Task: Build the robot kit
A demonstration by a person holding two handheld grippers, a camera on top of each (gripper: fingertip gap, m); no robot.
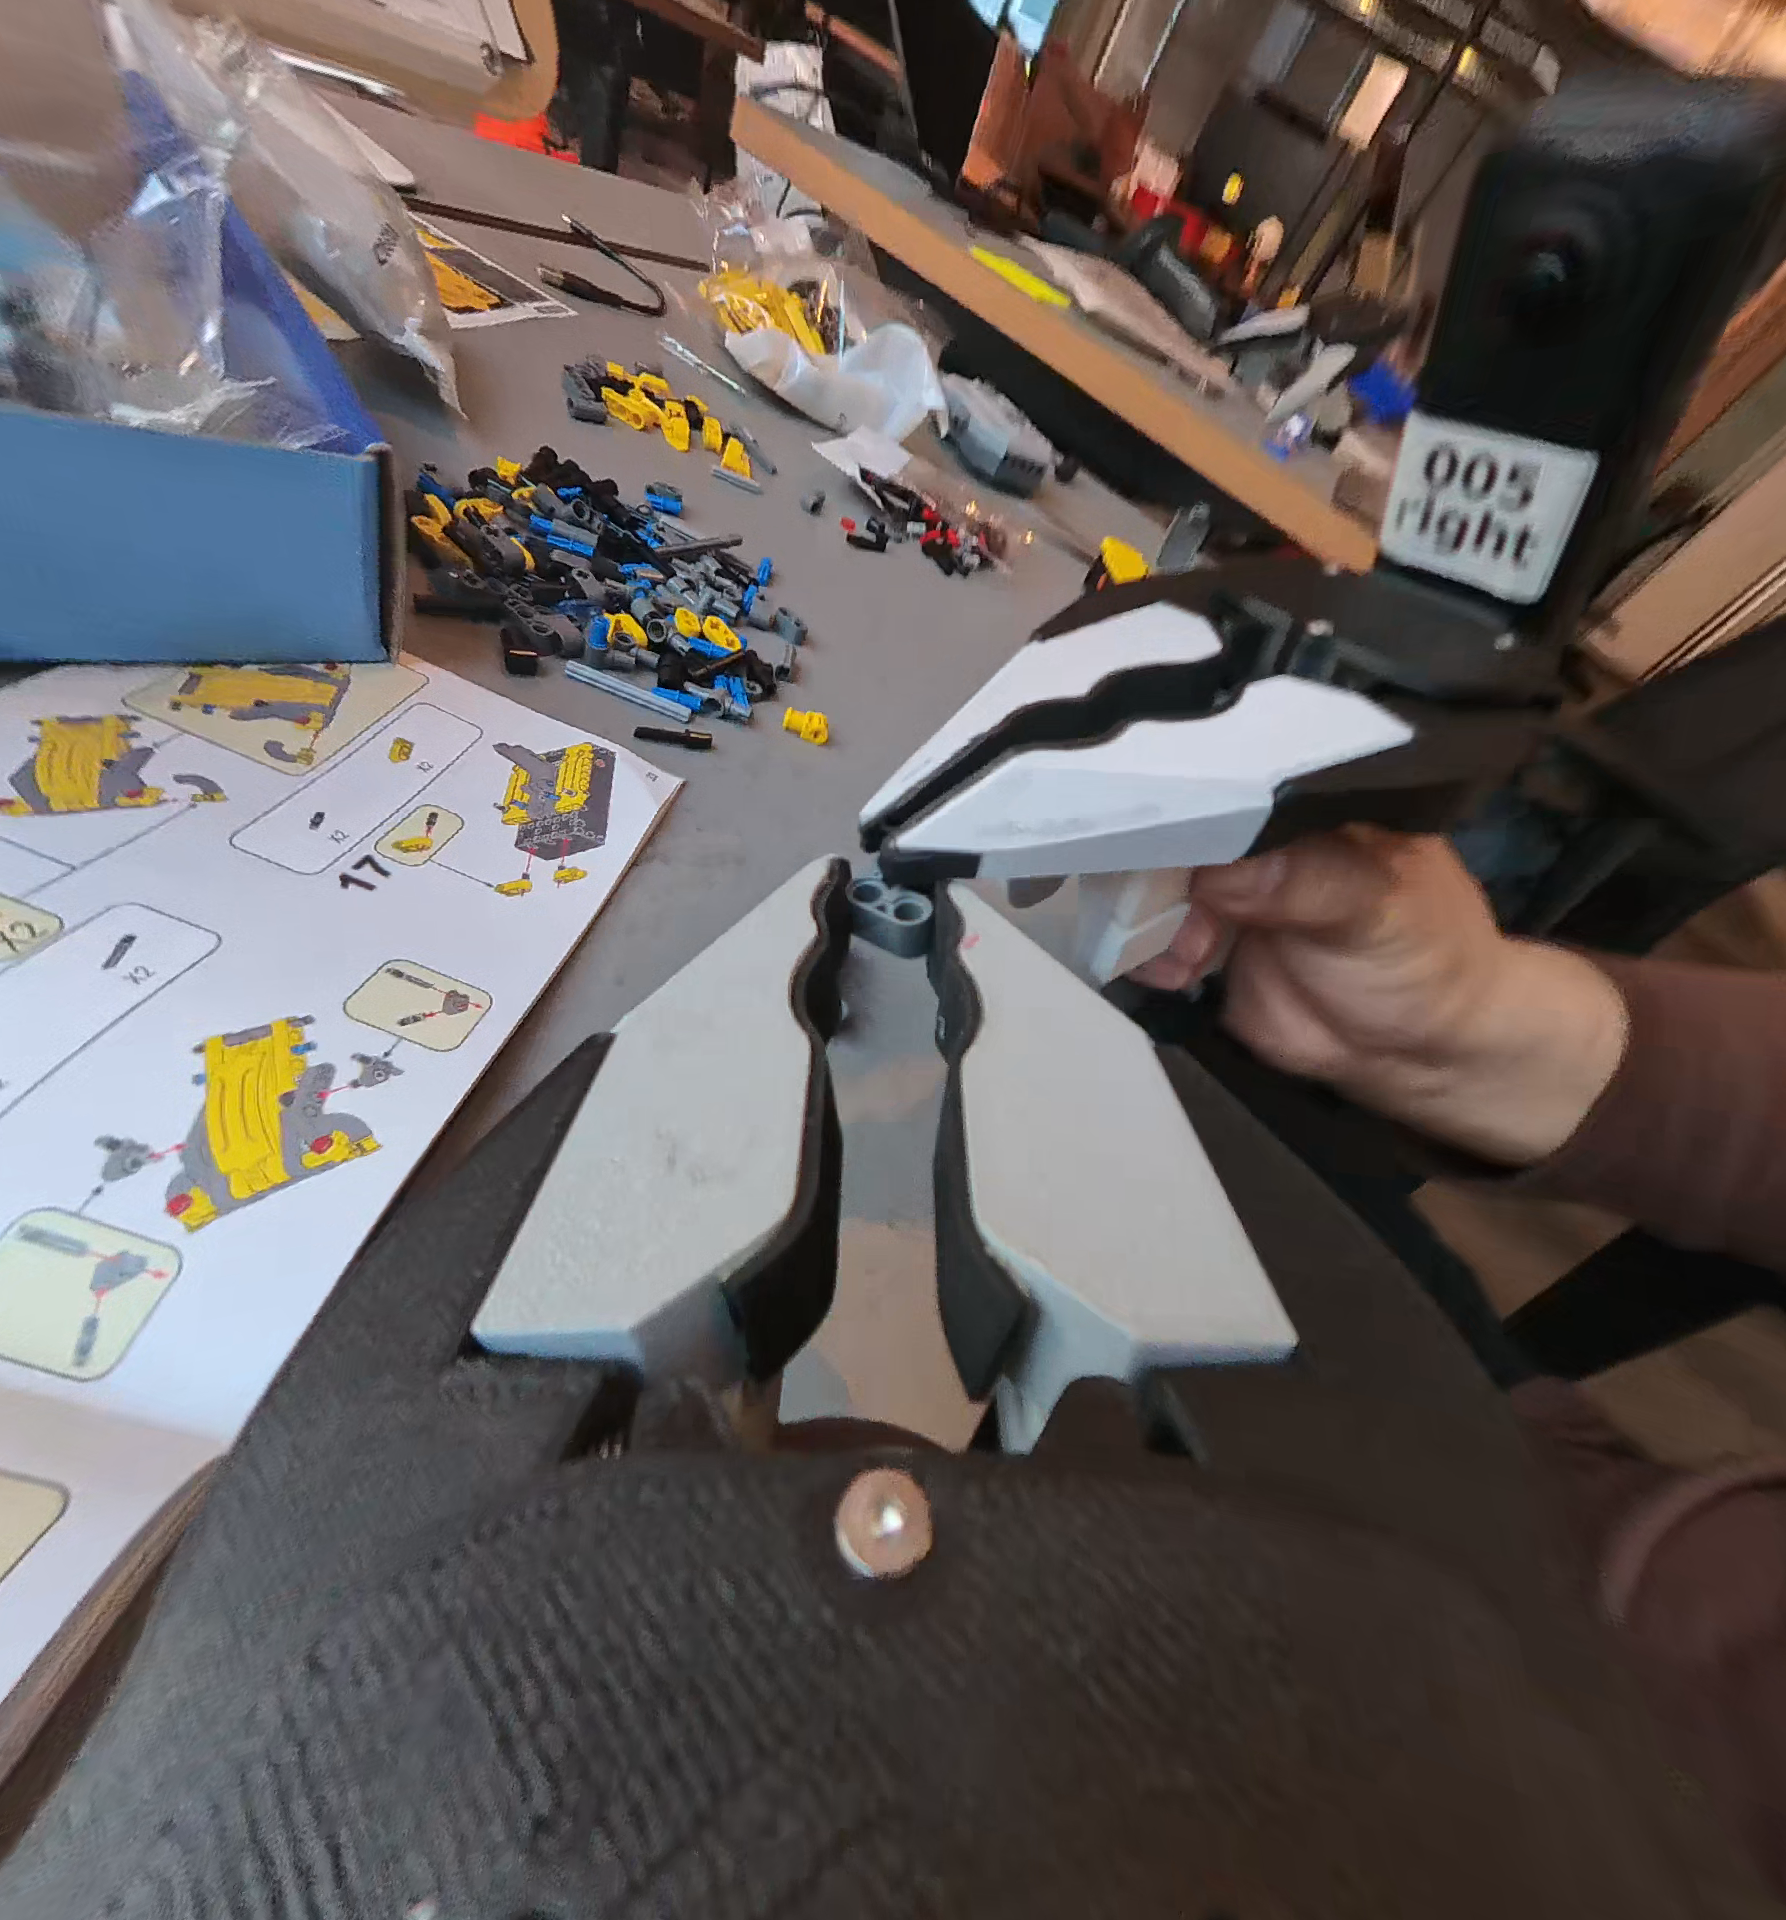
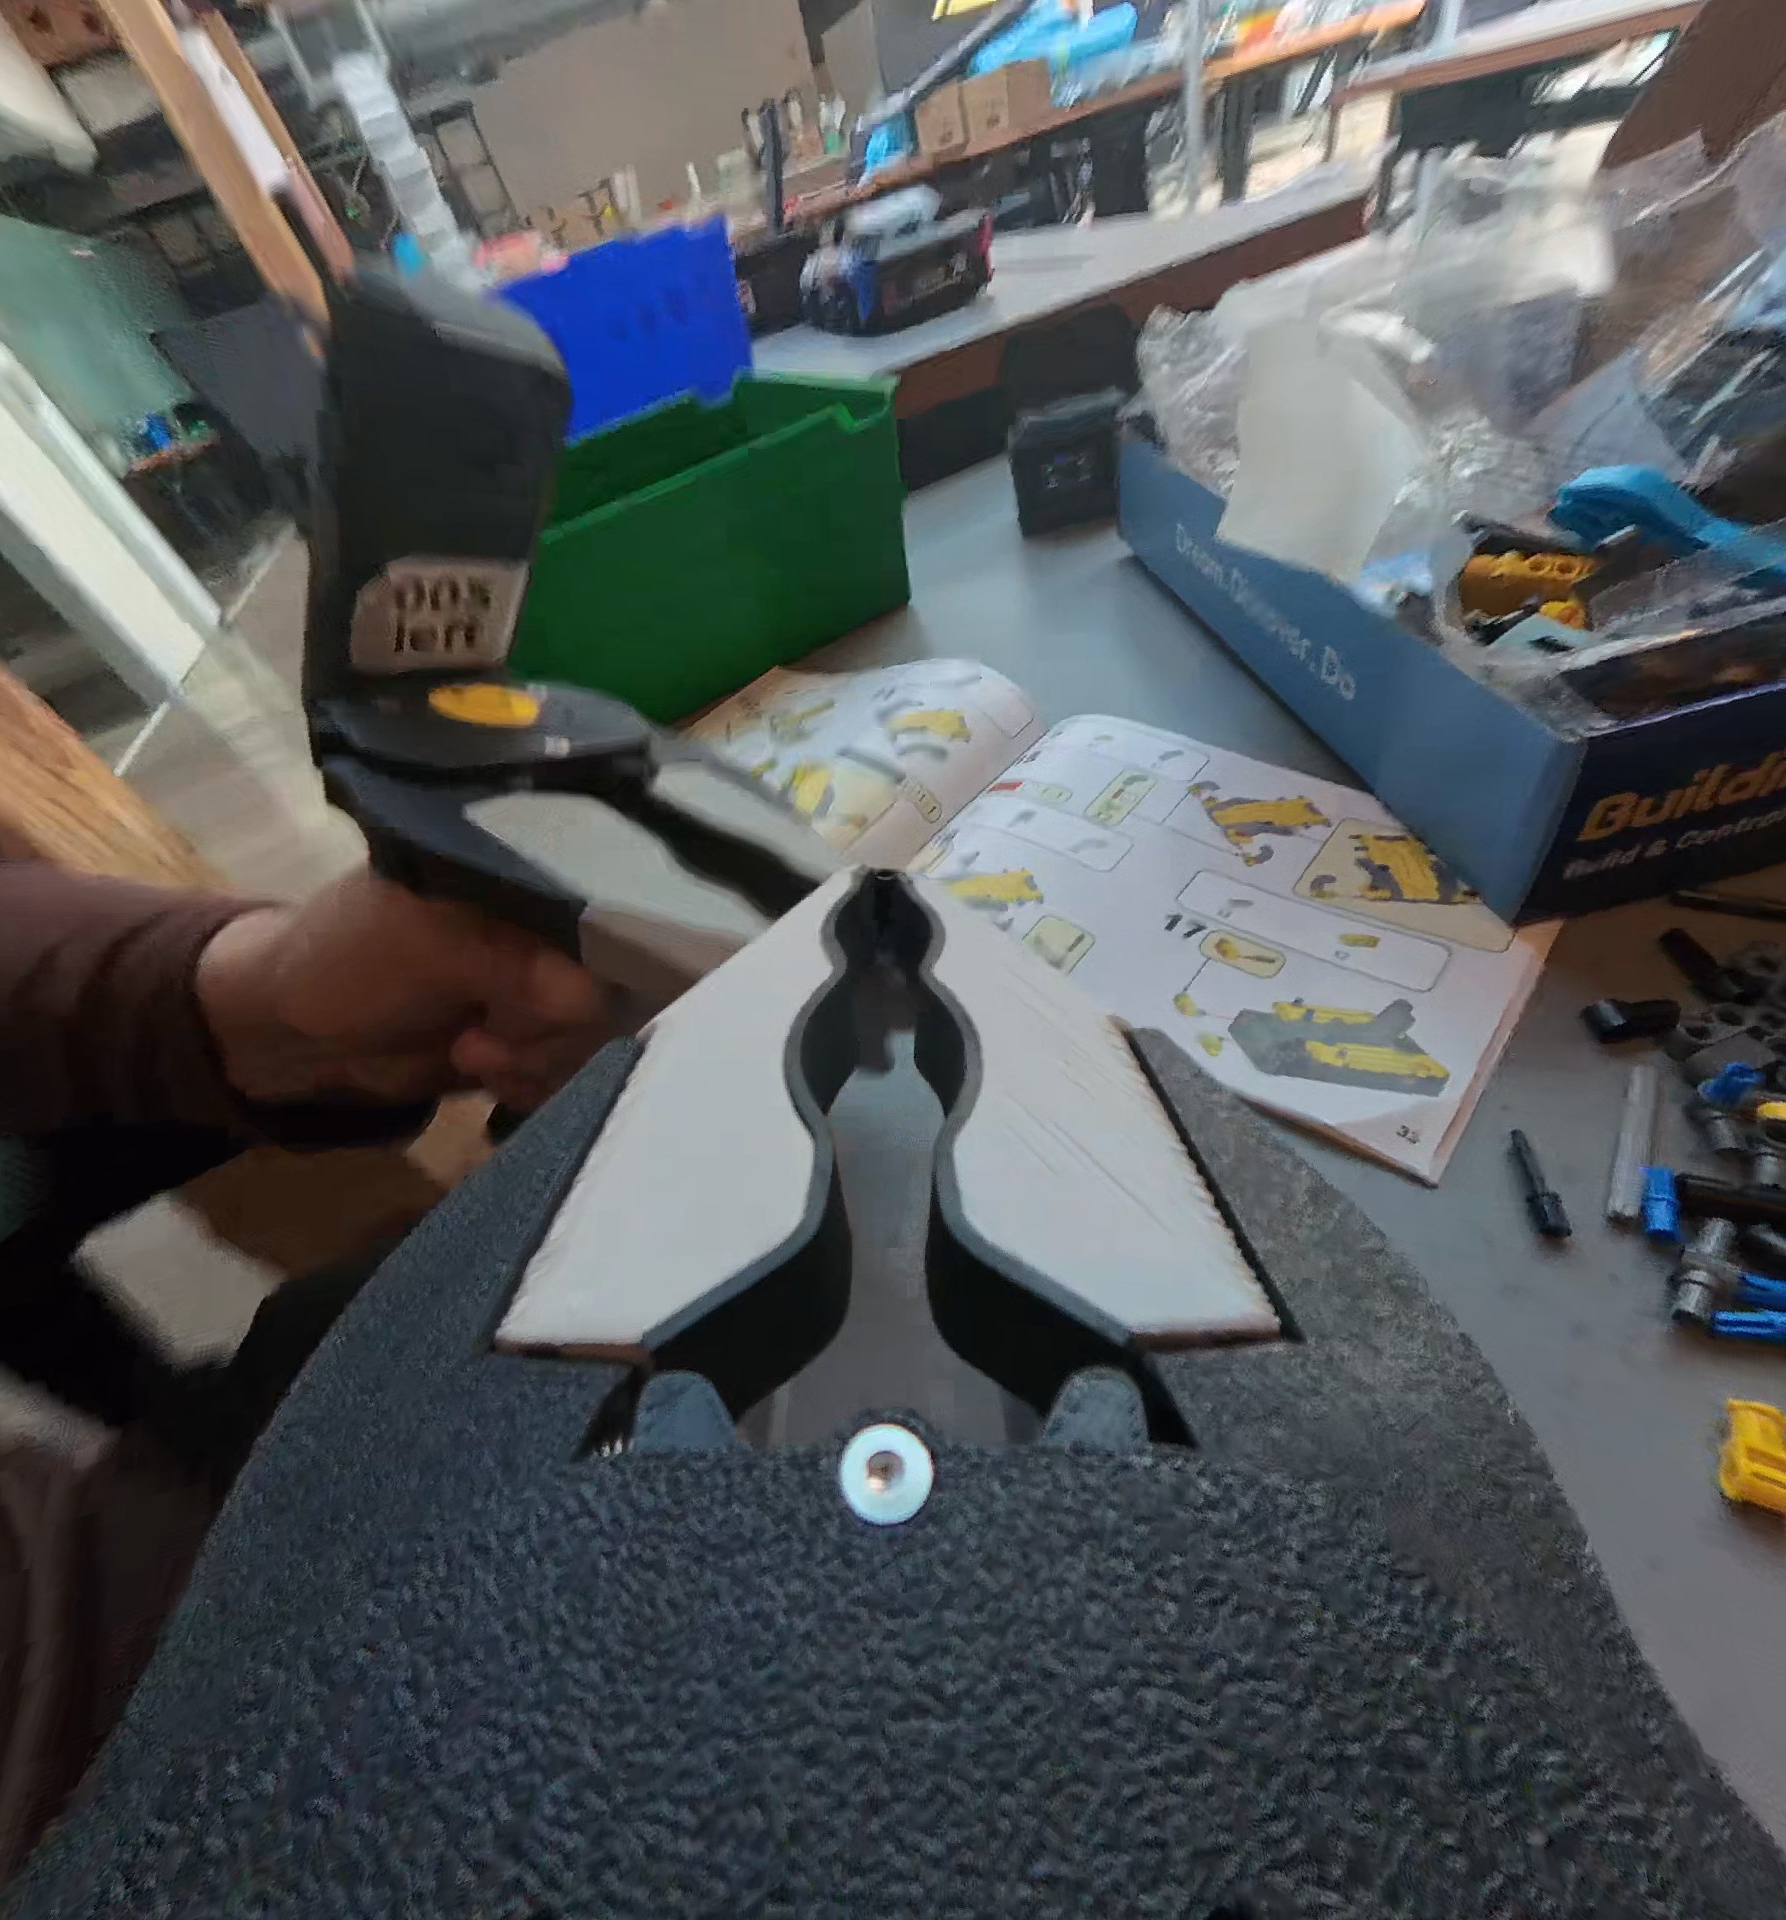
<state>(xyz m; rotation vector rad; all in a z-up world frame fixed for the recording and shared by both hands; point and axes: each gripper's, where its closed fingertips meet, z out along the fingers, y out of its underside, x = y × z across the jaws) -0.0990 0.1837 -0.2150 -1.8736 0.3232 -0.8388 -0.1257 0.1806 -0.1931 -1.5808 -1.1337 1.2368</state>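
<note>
My left gripper (image 1: pixel 889 883) is shut on a small grey brick piece with two round holes (image 1: pixel 891 916), held above the grey table (image 1: pixel 868 644). My right gripper (image 1: pixel 873 831) comes in from the right, held by a hand (image 1: pixel 1367 966), and its tips sit right over the grey piece, touching or nearly touching it. In the right wrist view my right gripper (image 2: pixel 881 883) has its jaws closed, with a thin black piece (image 2: pixel 881 906) pinched at the tips. The left gripper's body (image 2: pixel 473 727) reaches in from the left there, its tips hidden behind my right fingers (image 2: pixel 723 1091).
An open instruction booklet (image 1: pixel 245 987) (image 2: pixel 1232 935) lies under the grippers. A blue box with plastic bags (image 1: pixel 141 520) (image 2: pixel 1440 727) stands behind it. A pile of small yellow, blue and black parts (image 1: pixel 598 582) (image 2: pixel 1762 1195) lies nearby. A green bin (image 2: pixel 723 540) stands behind. Less than 4 cm separates the two grippers' tips.
</note>
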